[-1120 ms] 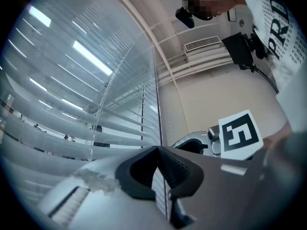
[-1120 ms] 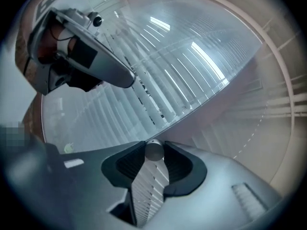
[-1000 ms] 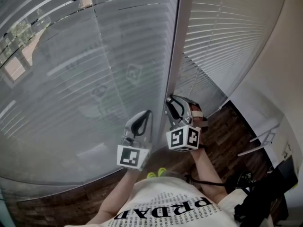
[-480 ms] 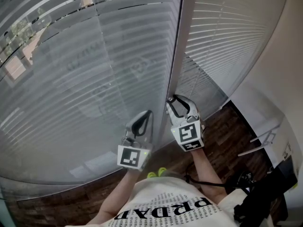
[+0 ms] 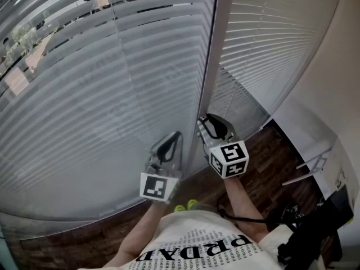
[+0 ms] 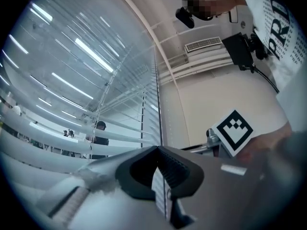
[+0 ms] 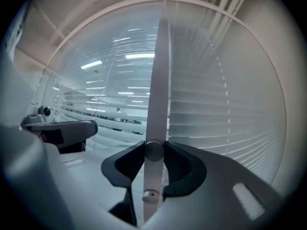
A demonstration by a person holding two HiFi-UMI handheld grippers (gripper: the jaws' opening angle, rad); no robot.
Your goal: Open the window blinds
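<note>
What seems the tilt knob (image 7: 153,152), at the mullion's (image 7: 158,80) six o'clock, is pinched by the right gripper (image 7: 154,145); twisting is called for.

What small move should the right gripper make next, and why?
Probably roll the right gripper about its own line to twist the round knob. Its jaws grip that knob on the vertical post between two blinds, and the slats look mostly shut; which direction opens them I cannot tell.

Head view looks steeply down at the blinds (image 5: 112,106); both gripper views face them closely.
</note>
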